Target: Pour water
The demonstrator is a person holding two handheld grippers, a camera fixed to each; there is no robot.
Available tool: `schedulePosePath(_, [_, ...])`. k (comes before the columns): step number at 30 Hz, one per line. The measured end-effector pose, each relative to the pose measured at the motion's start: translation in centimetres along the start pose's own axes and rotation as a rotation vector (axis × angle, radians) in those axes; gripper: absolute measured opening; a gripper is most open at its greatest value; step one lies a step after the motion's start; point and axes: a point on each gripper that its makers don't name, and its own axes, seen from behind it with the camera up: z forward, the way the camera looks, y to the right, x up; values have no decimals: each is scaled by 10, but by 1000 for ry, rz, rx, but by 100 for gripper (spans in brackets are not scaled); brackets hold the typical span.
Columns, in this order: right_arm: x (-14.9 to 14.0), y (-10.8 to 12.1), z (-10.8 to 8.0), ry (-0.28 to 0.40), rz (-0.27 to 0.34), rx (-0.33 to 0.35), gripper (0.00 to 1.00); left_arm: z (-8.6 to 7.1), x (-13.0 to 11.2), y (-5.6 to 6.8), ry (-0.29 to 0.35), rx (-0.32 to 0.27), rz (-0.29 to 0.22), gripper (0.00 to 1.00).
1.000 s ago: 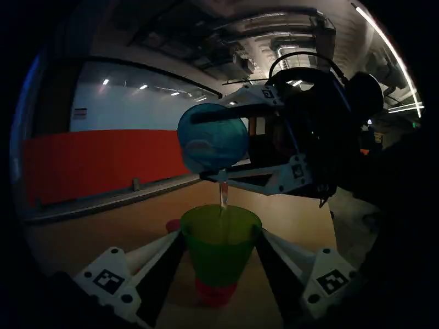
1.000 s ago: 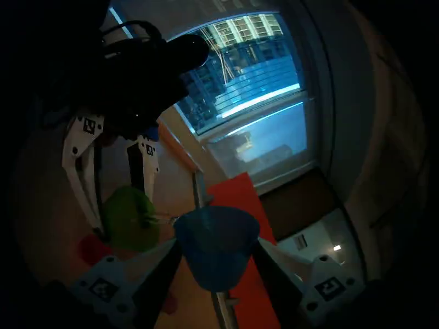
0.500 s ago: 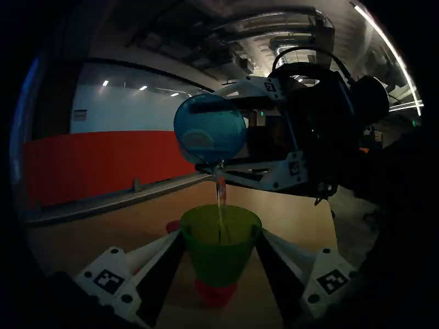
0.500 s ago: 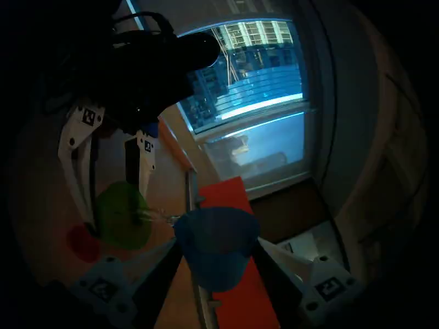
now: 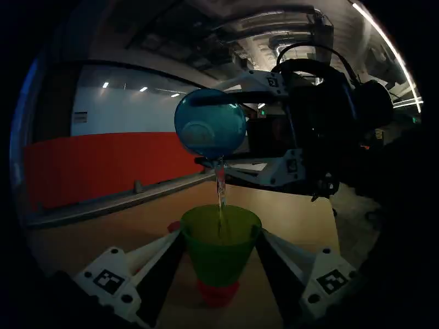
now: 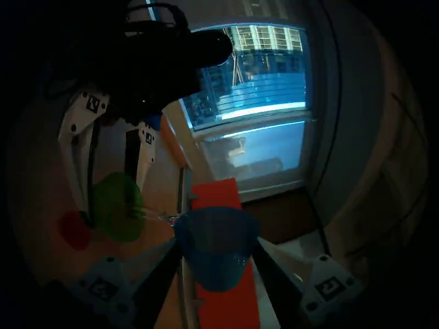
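- In the left gripper view, a red wall band point(image 5: 99, 164) runs along the left side, behind the wooden desk point(image 5: 110, 233).
- In the middle, the left gripper point(image 5: 219, 241) is closed on the green cup point(image 5: 219, 260). Both fingers press on its sides, and the cup is upright over the desk.
- A red cup point(image 5: 218, 291) shows just under the base of the green cup; I cannot tell if the two touch.
- Above the green cup hangs the blue cup point(image 5: 210, 130), tilted with its mouth toward the camera. A thin stream of water point(image 5: 221, 189) falls from its lower rim into the green cup.
- The right gripper point(image 5: 204, 134) reaches in from the right and clamps the blue cup, with one finger above it and one below.
- In the right gripper view, the red cup is at the far left, and next to it is the green cup between the white fingers of the left gripper.
- In the lower middle of this view, the blue cup sits between the right gripper's own fingers, its rim near the green cup.
- Farther right, a bright window point(image 6: 258, 120) is behind them.
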Motion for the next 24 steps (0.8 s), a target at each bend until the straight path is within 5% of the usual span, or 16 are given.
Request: schedulePosePath(24, [16,12,-5,11,-155,-47,87,-3,8,3,7,2,11,85])
